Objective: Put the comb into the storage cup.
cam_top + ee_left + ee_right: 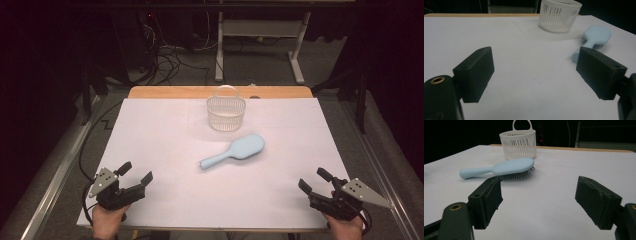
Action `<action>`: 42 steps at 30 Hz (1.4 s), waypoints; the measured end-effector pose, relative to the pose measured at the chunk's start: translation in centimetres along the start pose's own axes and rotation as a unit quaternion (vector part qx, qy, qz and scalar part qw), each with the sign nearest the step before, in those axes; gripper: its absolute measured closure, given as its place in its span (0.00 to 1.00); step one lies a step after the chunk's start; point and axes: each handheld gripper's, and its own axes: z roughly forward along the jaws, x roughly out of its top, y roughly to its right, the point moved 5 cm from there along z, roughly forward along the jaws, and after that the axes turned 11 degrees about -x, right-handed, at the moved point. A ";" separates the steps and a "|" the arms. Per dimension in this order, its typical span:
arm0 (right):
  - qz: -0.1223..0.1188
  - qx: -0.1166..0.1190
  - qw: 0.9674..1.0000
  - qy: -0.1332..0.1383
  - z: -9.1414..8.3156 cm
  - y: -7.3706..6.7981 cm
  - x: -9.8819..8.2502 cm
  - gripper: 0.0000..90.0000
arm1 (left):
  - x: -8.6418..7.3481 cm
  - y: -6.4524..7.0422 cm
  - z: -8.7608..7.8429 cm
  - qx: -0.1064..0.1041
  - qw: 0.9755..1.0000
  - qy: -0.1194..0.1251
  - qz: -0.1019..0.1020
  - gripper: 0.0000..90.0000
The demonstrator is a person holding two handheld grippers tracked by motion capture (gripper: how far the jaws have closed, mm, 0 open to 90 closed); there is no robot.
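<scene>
Fingers of both grippers are standing wide apart and holding nothing: we are resting the left gripper (135, 176) and the right gripper (314, 181) at the near corners of the desk (165, 130), each well short of the hairbrush (234, 151). We are taking the hairbrush as landmark: it is lying bristles down at the middle of the white sheet, its handle pointing toward our left gripper and its head pointing toward the basket (226, 114), which is standing upright just beyond the head, near but apart. In the right gripper view the bristles (517, 175) are showing under the head. We are judging the likely work to be lifting the hairbrush into the basket. Risks: the smooth, rounded handle could be slipping between the fingers if we are closing off-centre; a head-heavy brush could be tilting in the grasp; and the light basket could be tipping if the brush is striking its rim.
</scene>
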 end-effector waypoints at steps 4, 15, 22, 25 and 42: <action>-0.002 0.008 1.000 0.001 0.4 -0.7 0.2 0.24 | 0.0 0.0 0.1 -0.001 1.000 -0.002 0.002 0.16; -0.011 0.029 1.000 -0.004 1.4 -2.1 0.4 0.25 | 0.0 0.0 0.2 -0.003 1.000 -0.002 0.001 0.16; -0.013 0.039 0.999 -0.005 2.0 -2.8 0.5 0.25 | 0.0 0.0 0.3 -0.004 1.000 -0.004 0.001 0.16; -0.013 0.044 0.999 -0.006 2.2 -3.2 0.6 0.25 | 0.0 0.0 0.3 -0.005 1.000 -0.005 0.001 0.16; -0.019 0.058 0.998 -0.003 2.9 -4.3 0.8 0.25 | 0.0 0.1 0.4 -0.006 1.000 -0.006 0.003 0.16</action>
